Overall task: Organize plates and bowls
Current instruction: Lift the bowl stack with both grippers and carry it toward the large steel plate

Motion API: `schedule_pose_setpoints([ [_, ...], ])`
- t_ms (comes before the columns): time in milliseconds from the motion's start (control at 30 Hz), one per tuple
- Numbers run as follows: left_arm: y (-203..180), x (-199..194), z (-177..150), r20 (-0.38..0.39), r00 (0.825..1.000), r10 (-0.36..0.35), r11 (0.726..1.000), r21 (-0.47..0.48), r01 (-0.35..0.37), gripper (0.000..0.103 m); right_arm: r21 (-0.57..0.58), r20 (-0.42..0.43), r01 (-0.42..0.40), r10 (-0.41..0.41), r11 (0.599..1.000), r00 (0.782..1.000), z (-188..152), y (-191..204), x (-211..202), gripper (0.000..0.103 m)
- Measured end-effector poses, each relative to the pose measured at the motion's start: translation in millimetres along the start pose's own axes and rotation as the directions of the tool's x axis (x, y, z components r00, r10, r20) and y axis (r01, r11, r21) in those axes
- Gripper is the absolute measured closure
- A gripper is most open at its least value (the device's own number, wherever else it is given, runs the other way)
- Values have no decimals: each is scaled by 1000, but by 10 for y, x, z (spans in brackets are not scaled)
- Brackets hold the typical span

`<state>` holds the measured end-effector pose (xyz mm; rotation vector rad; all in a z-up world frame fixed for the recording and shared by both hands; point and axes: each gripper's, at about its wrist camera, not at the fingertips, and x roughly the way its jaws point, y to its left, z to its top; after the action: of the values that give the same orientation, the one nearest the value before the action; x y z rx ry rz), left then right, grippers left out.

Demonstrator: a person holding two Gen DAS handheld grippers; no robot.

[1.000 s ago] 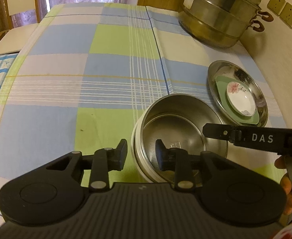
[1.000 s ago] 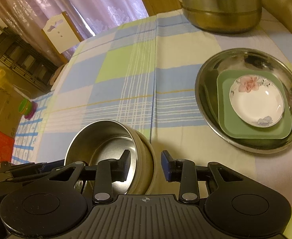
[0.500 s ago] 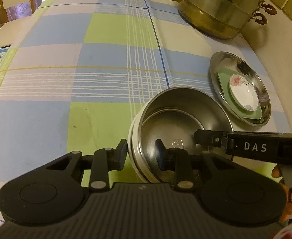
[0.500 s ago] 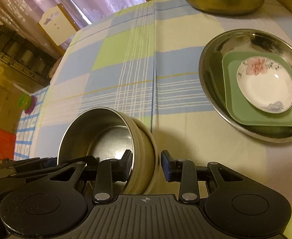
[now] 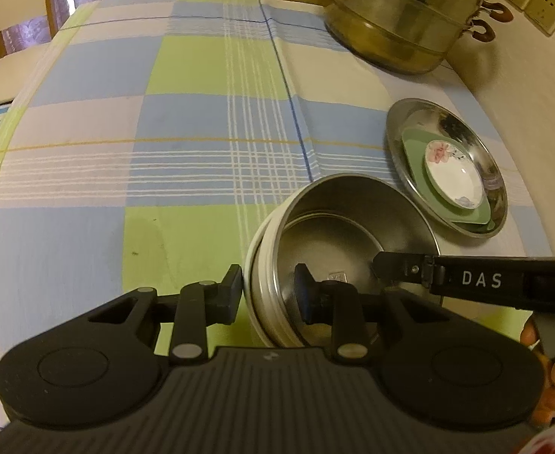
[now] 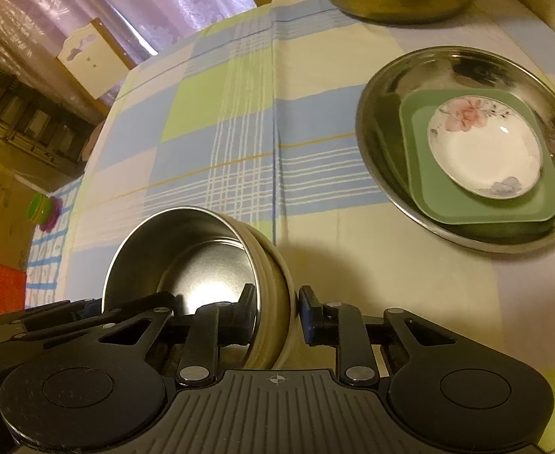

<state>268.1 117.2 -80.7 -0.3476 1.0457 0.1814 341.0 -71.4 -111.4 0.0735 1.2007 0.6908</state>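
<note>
**Both grippers clamped on opposite rims of the nested bowls**

While tilted up off the checked tablecloth (image 5: 186, 121), nested bowls (image 5: 338, 234) sit near the table's front edge, steel one inside a cream one. Far left in the right wrist view: curtain, white chair back (image 6: 88, 56), dark rack. Left gripper (image 5: 268, 295) pinching the bowls' left rim, narrow gap, one finger outside the cream wall, the other inside the steel bowl. Right gripper (image 6: 275, 316) on the opposite rim, jaws just been closing, wall now between them: inner finger against the steel inside, blue-padded outer finger touching the cream outside. Seen from the left wrist view as a black arm marked DAS reaching in from the right, fingers of a hand (image 5: 549, 378) behind it. Right of the bowls, apart from them: steel plate (image 6: 391, 87) holding a green square plate (image 6: 421, 174), white flowered saucer (image 6: 485, 147) on top. Steel steamer pot (image 5: 402, 15) at the far right corner, by the wall sockets.
</note>
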Motion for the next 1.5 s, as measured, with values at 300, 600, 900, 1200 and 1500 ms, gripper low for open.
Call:
schedule_pose_setpoints([
  [300,-337,-12,85,6,999,-47,996,74,47,77,57,32,46,-48,997,998,-40,-198,-306,80],
  [600,-812,125,116,-46,992,-117,977,176,123,77,177,12,116,-120,977,993,-115,-569,-622,80],
  [900,-986,329,114,-118,983,-139,968,195,160,77,228,-22,160,-160,960,987,-123,-795,-672,80],
  [1200,-959,317,131,-110,985,-130,969,198,150,79,210,0,157,-161,965,987,-123,-809,-633,80],
  [1500,-978,318,121,-106,988,-113,967,217,134,76,272,26,147,-161,951,987,-162,-832,-632,80],
])
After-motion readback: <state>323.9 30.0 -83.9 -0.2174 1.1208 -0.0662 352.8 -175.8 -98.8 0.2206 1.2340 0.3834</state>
